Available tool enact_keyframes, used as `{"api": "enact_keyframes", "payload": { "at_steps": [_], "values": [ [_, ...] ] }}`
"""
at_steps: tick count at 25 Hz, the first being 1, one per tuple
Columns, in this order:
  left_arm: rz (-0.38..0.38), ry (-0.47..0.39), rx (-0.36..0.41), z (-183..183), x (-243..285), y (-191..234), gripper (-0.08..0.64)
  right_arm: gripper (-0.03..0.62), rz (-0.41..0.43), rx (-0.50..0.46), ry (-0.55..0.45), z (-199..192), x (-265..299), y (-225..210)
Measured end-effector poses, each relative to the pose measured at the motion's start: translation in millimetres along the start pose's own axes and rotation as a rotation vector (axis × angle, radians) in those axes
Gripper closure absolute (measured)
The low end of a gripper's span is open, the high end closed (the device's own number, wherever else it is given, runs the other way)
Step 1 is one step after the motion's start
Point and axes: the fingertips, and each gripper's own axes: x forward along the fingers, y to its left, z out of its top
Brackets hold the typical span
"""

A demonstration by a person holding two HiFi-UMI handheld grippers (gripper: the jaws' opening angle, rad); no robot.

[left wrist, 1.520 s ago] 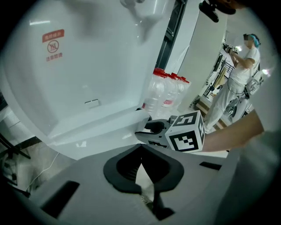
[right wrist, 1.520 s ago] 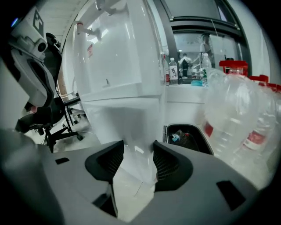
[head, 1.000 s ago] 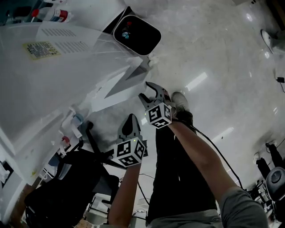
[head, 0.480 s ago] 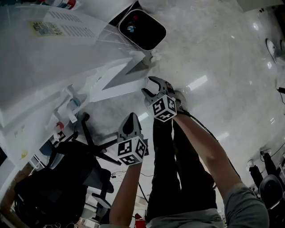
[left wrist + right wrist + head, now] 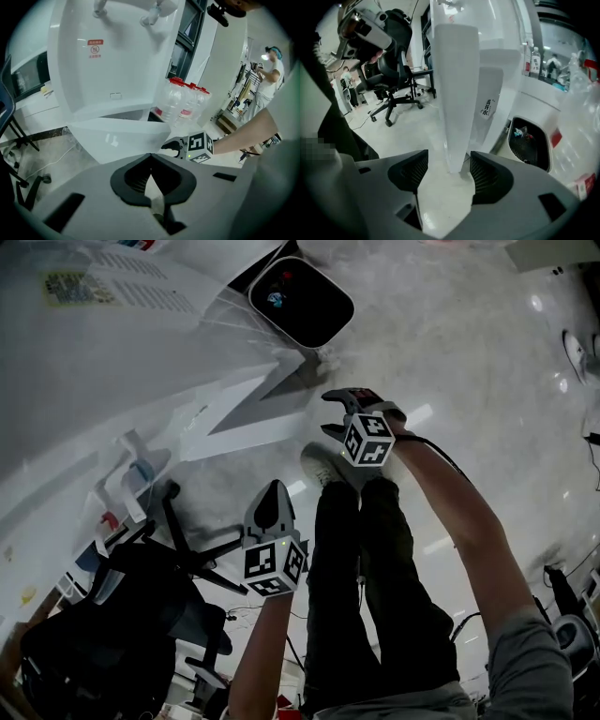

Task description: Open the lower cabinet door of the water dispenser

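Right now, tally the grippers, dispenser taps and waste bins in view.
Grippers: 2, the left gripper and the right gripper, whose jaws have just been opening with the cabinet door edge between them.
Dispenser taps: 2, blue tap and red tap.
Waste bin: 1.
Total: 5.

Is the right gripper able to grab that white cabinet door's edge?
Probably yes: on the right gripper the jaws have just been opening and straddle the edge of the cabinet door without touching; nothing else blocks them.
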Motion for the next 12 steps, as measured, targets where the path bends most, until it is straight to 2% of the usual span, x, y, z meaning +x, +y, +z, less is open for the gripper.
{"api": "enact_keyframes", "payload": {
  "at_steps": [7, 12],
  "values": [
    [0.022, 0.008, -0.032, -10, 7, 7, 0.552, 0.328, 0.037, -0.106, 0.001, 6, 28, -4],
    [0.045, 0.012, -0.05, -15, -2, 6, 0.552, 0.333, 0.014, -0.158, -0.011, 20, 30, -12]
  ]
}}
